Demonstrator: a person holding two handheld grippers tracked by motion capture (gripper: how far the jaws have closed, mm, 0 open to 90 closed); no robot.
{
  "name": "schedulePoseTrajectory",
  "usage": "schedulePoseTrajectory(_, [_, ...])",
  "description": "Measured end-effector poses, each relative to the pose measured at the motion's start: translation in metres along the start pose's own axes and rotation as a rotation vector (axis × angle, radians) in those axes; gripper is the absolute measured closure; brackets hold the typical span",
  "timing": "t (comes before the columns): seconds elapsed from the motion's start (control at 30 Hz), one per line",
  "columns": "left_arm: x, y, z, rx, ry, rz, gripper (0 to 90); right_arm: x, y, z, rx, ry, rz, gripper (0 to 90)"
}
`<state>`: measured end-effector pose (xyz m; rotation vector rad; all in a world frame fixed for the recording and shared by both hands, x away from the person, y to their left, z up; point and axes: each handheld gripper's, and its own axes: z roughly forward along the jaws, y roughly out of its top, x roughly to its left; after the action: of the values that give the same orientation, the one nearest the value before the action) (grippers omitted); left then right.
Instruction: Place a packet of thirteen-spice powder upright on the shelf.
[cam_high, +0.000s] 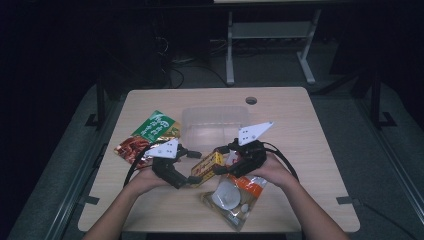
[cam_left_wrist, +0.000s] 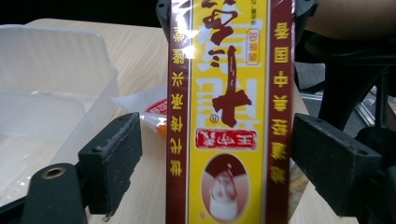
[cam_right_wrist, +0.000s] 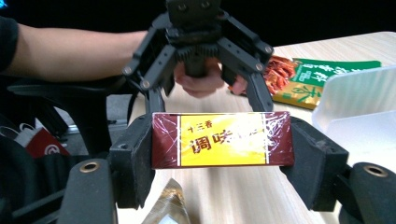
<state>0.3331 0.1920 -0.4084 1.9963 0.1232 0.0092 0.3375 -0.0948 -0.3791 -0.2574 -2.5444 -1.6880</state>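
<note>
The left gripper (cam_high: 192, 167) is seen at the near end of the yellow-and-maroon seasoning box (cam_high: 208, 165); its jaws are spread, with a gap visible on each side of the box (cam_left_wrist: 229, 116). The box is held clear of the table (cam_high: 310, 165), its long axis running between the two grippers. Its far end (cam_right_wrist: 223, 139) is pinched across by the right gripper (cam_high: 224, 159), beside the clear plastic container (cam_high: 215, 125).
</note>
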Motion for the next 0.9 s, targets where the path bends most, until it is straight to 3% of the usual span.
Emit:
schedulePoseTrajectory(0.17, [0.0, -0.001, -0.008, 0.012, 0.025, -0.002, 16.2, -0.001, 0.0, -0.001, -0.003, -0.007, 0.001, 31.5])
schedulePoseTrajectory(0.3, [-0.003, -0.002, -0.018, 0.028, 0.06, -0.026, 16.2, -0.001, 0.001, -0.003, -0.007, -0.013, 0.003, 31.7])
schedulePoseTrajectory(0.37, [-0.006, -0.008, -0.026, 0.081, 0.096, -0.055, 16.3, -0.003, 0.002, -0.004, 0.014, -0.02, -0.002, 31.7])
schedulePoseTrajectory(0.7, [-0.025, -0.037, -0.047, 0.179, 0.175, -0.137, 16.5, -0.008, 0.016, -0.011, 0.019, -0.072, -0.032, 31.8])
schedulePoseTrajectory(0.9, [-0.035, -0.051, -0.048, 0.223, 0.181, -0.15, 16.7, -0.017, 0.029, -0.016, 0.024, -0.098, -0.05, 31.8])
